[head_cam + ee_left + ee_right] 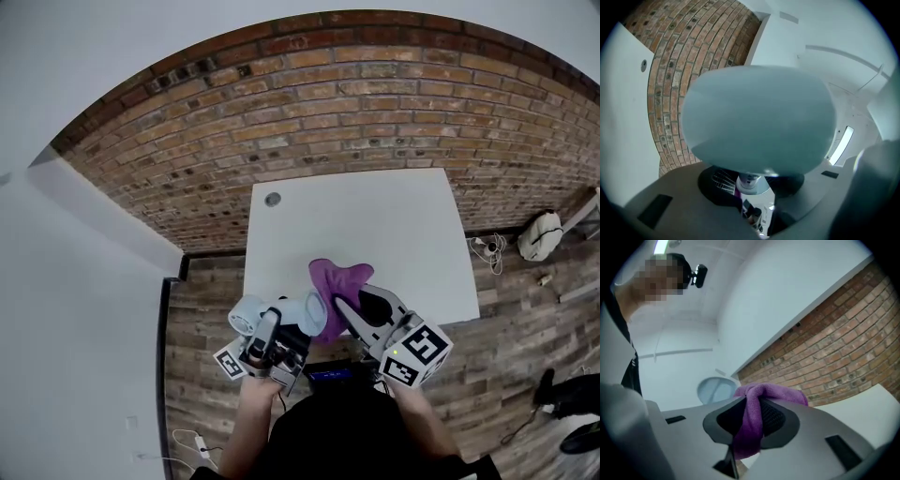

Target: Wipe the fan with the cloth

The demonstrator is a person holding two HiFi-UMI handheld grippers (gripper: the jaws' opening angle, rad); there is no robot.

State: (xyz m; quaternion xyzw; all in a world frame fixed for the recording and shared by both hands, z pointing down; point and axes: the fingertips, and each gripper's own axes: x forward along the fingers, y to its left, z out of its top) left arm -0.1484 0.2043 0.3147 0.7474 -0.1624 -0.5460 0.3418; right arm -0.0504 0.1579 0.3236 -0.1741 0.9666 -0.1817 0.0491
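I grip a pale blue fan (298, 313) in my left gripper (274, 325), lifted off the near edge of the white table (375, 211). In the left gripper view the fan's rounded body (757, 117) fills the middle and its silver stem (749, 181) sits between the jaws of that gripper (750, 190). My right gripper (361, 302) is shut on a purple cloth (339, 281), right beside the fan. In the right gripper view the cloth (754, 416) is bunched and clamped between the pads of the gripper (751, 423), with the fan (715, 390) just beyond on the left.
The table has a round cable hole (273, 199) at its far left corner. Brick-patterned flooring surrounds it. A white bag (541, 234) and a power strip with cables (487, 248) lie on the floor to the right. A white wall (75, 309) runs along the left.
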